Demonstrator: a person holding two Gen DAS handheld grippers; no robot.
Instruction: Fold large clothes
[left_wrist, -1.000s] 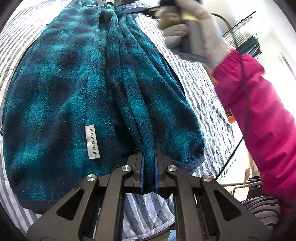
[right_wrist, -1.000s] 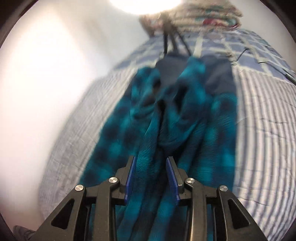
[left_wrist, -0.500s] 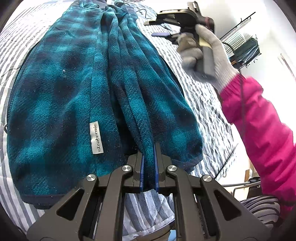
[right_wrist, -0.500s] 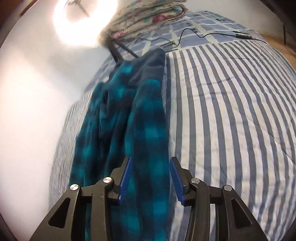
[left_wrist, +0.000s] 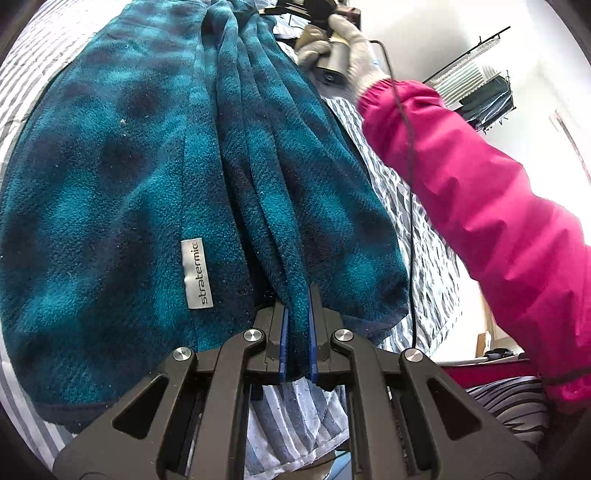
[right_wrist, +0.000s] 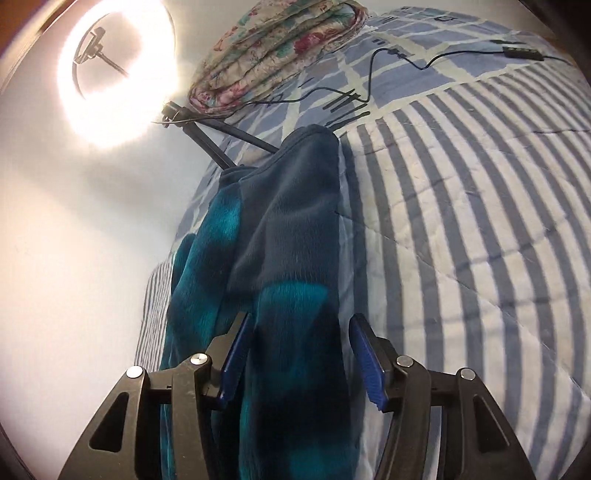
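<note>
A teal and dark blue plaid fleece garment (left_wrist: 122, 177) with a grey "stratermic" label (left_wrist: 196, 273) lies lengthwise on a striped bed (right_wrist: 461, 236). My left gripper (left_wrist: 296, 332) is shut on a bunched fold at the garment's near hem. My right gripper (right_wrist: 300, 354) is open, its blue pads either side of the fleece (right_wrist: 291, 236) without pinching it. In the left wrist view the right gripper (left_wrist: 314, 9) sits at the garment's far end, held by a gloved hand (left_wrist: 340, 48) in a pink sleeve (left_wrist: 480, 192).
A folded floral quilt (right_wrist: 273, 51) lies at the head of the bed. A lit ring light (right_wrist: 118, 74) on a tripod (right_wrist: 214, 133) stands by the white wall. A black cable (right_wrist: 406, 55) runs across the blue patterned sheet. A clothes rack (left_wrist: 476, 88) stands beyond.
My right gripper let go of the fleece, opened wider and moved along the garment toward its dark collar end. My left gripper kept its hold.
</note>
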